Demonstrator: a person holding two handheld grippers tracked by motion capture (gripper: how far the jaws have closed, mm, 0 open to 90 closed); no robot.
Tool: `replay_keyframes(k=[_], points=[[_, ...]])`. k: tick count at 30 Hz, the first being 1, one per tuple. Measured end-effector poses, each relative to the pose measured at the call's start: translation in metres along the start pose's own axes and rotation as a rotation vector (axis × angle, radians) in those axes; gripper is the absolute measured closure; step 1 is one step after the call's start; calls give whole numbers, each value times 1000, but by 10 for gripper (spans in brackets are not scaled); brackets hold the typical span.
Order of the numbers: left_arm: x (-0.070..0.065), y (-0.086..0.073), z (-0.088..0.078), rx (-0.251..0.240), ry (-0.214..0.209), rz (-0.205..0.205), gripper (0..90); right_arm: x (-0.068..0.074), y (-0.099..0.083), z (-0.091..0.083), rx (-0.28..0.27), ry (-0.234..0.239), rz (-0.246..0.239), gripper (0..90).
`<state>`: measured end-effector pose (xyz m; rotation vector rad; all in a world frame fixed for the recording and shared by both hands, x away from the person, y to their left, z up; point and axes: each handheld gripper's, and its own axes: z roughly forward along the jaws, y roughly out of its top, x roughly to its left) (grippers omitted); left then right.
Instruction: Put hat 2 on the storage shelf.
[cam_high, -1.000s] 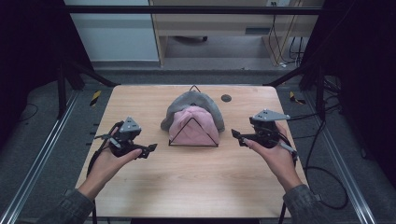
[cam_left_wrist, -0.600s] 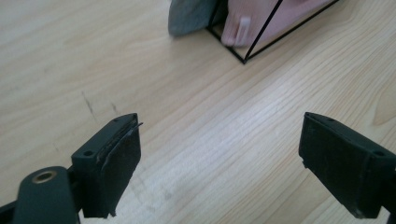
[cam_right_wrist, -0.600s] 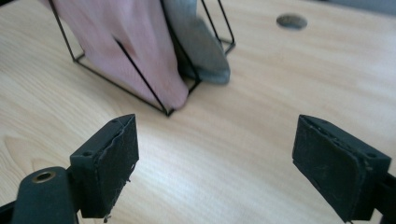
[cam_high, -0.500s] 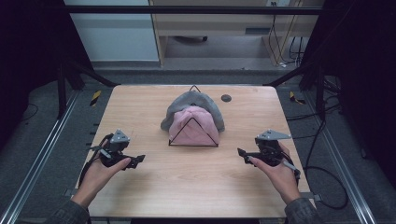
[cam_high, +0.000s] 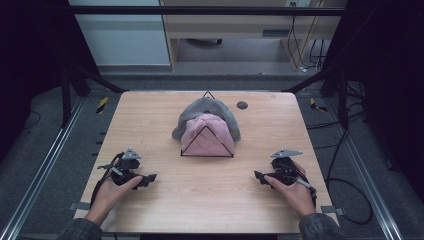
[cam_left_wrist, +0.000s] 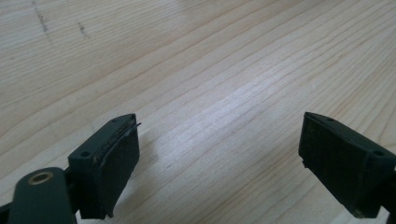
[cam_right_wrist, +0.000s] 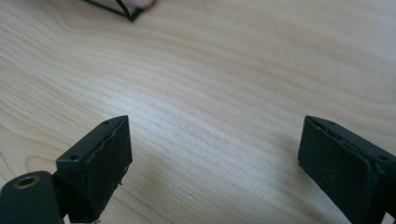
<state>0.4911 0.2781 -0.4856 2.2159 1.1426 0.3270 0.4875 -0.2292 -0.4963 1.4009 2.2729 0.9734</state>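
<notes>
Both grippers sit low over the front of the tabletop, and we see each one with its jaws spread wide and nothing between them. Our left gripper is held by the left hand near the front left corner, pointing toward the middle; in the left gripper view we see just bare pale wood grain between its jaws. Our right gripper is held by the right hand near the front right, also pointing inward, and its jaws have just been opening a little further, with only wood between them. Between the two grippers, but farther back at the middle of the tabletop, lies a pink cloth framed by a black wire triangle stand, with a grey cloth draped behind and around it. A corner of that stand shows at the top edge of the right gripper view, well apart from the jaws. A small dark round spot lies on the wood to the right of the grey cloth. Open wood separates either gripper from the cloths; we see nothing in the way.
</notes>
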Motion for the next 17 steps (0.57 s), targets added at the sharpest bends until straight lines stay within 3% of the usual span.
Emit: replay_keyframes(k=[2,6,10,17], points=[[1,-4,4,20,1,-4,117,0,-4,4,7,-11,-12,82],[2,-5,4,12,1,-4,106,1,-5,4,4,-18,-7,79],[-2,-8,7,9,52,55,83,7,-14,9,-56,-76,-55,46],[0,-11,9,-19,50,67,29,8,-14,10,-67,-76,-54,44]])
